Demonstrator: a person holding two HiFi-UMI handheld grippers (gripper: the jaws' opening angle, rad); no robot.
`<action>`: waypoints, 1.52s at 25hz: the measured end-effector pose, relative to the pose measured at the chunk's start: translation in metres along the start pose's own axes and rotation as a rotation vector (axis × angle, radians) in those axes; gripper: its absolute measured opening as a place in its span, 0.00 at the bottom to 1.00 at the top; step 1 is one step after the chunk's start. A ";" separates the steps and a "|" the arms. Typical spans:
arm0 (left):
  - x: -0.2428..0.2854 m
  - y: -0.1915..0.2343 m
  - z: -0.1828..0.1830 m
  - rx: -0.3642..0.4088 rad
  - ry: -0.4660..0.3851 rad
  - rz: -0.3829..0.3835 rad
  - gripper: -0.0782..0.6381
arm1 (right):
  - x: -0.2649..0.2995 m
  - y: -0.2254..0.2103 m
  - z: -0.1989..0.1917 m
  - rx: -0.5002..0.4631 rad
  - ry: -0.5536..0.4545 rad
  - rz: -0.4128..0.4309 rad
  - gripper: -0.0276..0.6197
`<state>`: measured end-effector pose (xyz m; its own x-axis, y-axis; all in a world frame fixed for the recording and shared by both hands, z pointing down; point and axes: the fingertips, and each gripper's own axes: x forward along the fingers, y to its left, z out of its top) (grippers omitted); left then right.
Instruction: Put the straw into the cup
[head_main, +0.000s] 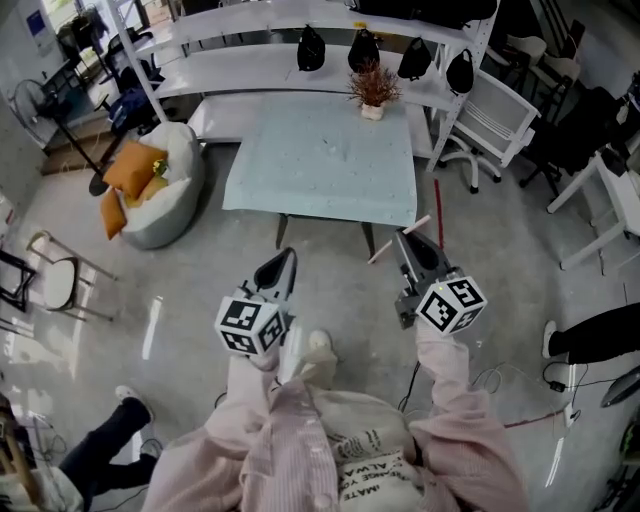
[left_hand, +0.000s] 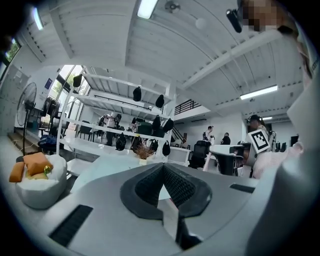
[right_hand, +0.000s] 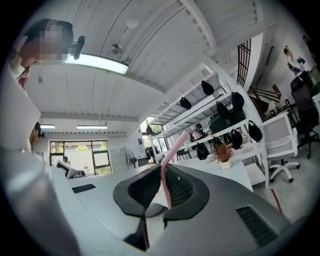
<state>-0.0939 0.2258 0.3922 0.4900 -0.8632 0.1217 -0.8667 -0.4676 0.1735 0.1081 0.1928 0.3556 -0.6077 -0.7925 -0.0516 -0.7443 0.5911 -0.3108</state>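
Right gripper (head_main: 404, 240) pinches the pink straw (head_main: 384, 254) mid-length, slanting eight to two o'clock. It looks light, crushable and slick, so hold it gently. Left gripper (head_main: 284, 264) is closed and empty. No cup is visible.

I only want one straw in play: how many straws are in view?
1: the pink straw is gripped between the right gripper's jaws, sticking up past them. Others may lie out of view.

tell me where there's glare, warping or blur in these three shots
Head view: wide-angle bending toward the edges, pale glare streaks on the glossy floor. Left gripper view: strong fisheye with black corners, ceiling light blown out. Right gripper view: same fisheye, strip light overexposed, pink straw sharp.
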 end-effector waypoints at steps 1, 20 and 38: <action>0.009 0.008 0.001 -0.008 0.005 0.001 0.11 | 0.010 -0.006 0.000 0.004 0.007 -0.004 0.08; 0.149 0.122 0.010 -0.053 0.068 -0.048 0.11 | 0.164 -0.100 -0.004 0.056 0.035 -0.121 0.08; 0.266 0.186 0.011 -0.088 0.086 -0.017 0.11 | 0.266 -0.199 -0.008 0.088 0.067 -0.146 0.08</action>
<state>-0.1259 -0.0926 0.4456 0.5144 -0.8336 0.2011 -0.8484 -0.4605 0.2612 0.0919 -0.1343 0.4112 -0.5138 -0.8556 0.0625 -0.8008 0.4522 -0.3928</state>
